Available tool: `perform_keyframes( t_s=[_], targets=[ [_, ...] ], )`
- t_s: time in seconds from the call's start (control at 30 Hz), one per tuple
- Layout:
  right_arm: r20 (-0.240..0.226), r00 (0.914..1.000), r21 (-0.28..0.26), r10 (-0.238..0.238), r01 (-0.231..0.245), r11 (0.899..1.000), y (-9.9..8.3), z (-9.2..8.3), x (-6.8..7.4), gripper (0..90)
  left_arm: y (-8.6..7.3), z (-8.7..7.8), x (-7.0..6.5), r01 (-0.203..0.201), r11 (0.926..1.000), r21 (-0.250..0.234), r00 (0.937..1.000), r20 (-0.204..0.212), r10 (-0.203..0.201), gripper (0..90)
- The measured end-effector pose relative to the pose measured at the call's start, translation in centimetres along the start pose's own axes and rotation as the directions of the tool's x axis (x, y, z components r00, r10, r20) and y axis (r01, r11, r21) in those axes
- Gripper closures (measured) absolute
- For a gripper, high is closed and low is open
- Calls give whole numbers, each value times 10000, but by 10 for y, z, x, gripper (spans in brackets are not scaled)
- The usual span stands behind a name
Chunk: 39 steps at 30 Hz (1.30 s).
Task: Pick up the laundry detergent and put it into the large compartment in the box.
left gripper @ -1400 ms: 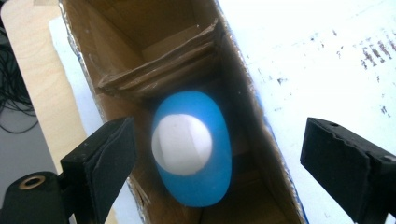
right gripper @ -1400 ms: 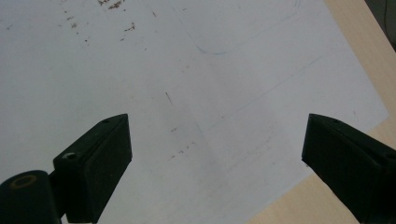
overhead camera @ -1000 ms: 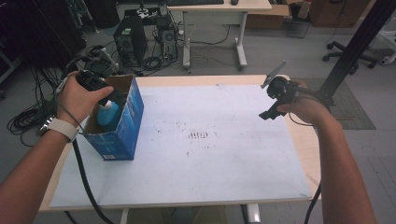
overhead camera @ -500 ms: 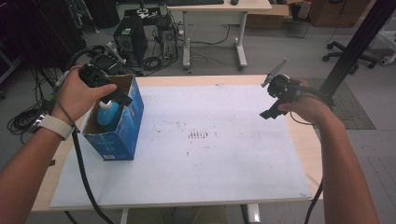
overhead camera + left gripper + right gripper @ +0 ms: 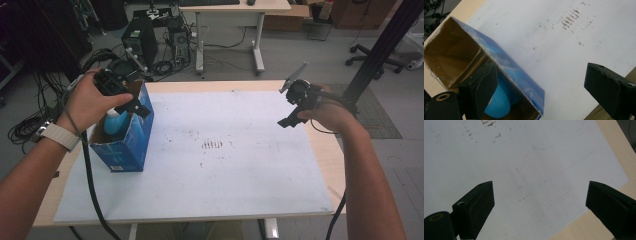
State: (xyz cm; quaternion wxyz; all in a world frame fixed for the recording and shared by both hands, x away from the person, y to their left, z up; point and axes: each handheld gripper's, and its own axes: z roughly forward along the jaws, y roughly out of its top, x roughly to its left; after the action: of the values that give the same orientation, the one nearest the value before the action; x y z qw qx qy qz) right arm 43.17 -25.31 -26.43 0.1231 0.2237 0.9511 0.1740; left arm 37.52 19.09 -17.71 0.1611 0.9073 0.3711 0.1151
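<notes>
Counter (image 5: 300,87) of pale wood, covered by a white sheet (image 5: 225,165) that bears a patch of brown marks (image 5: 212,145) between the two grippers. Open-topped blue carton (image 5: 127,137), brown inside, standing upright directly beneath the left gripper (image 5: 137,107); in the left gripper view one jaw reaches inside the carton (image 5: 499,60) and the other hangs outside its blue wall, with the wall between them and neither pressing on it. Light-blue rounded object (image 5: 499,102) resting inside the carton, just beside the inner jaw. Left gripper open, jaws wide. Right gripper (image 5: 290,112) open and empty, held above bare sheet (image 5: 524,170), well apart from the carton.
</notes>
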Motion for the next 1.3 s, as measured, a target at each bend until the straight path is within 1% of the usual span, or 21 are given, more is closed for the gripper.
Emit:
perform_keyframes(
  t_s=[0.2,0.3,0.37,0.43,0.57,0.67,0.73,0.8,0.93,1.03,1.23,1.3],
  targets=[
    [-35,10000,-13,17,-17,10000,0,1,1,83,4,0,-7,-488,9988,-2,9986,214,488,108],
    [-31,10000,-34,30,-30,10000,-1,1,1,83,6,1,-10,-570,9983,-73,9980,252,572,82],
    [-38,10000,-6,32,-32,10000,-1,1,0,83,7,2,-13,-718,9974,-91,9969,321,721,79],
    [-51,10000,-27,24,-25,10000,-1,1,1,83,9,2,-17,-951,9954,-102,9945,432,955,79],
    [-37,10000,-44,36,-36,10000,-1,0,0,83,14,2,-25,-1435,9896,-137,9875,641,1441,84],
    [-33,10000,-44,35,-35,10000,-1,0,0,83,17,3,-30,-1739,9848,-54,9820,740,1738,86],
    [-35,10000,-45,39,-39,10000,-1,0,0,83,18,4,-32,-1916,9814,-78,9779,842,1915,88],
    [-37,10000,-46,53,-53,10000,-2,0,0,83,19,4,-35,-2032,9790,-130,9751,878,2036,90],
    [-37,10000,-67,32,-32,10000,-1,-1,0,82,21,3,-41,-2355,9714,-306,9660,1023,2374,90],
    [-35,10000,-56,60,-60,10000,-1,-1,0,79,22,3,-46,-2567,9659,-329,9598,1087,2587,90],
    [-52,10000,-90,19,-20,10000,1,0,1,78,26,4,-57,-3044,9517,-401,9430,1284,3070,90],
    [-66,10000,-81,19,-19,10000,0,1,1,78,27,5,-60,-3153,9481,-424,9392,1296,3181,90]
  ],
)
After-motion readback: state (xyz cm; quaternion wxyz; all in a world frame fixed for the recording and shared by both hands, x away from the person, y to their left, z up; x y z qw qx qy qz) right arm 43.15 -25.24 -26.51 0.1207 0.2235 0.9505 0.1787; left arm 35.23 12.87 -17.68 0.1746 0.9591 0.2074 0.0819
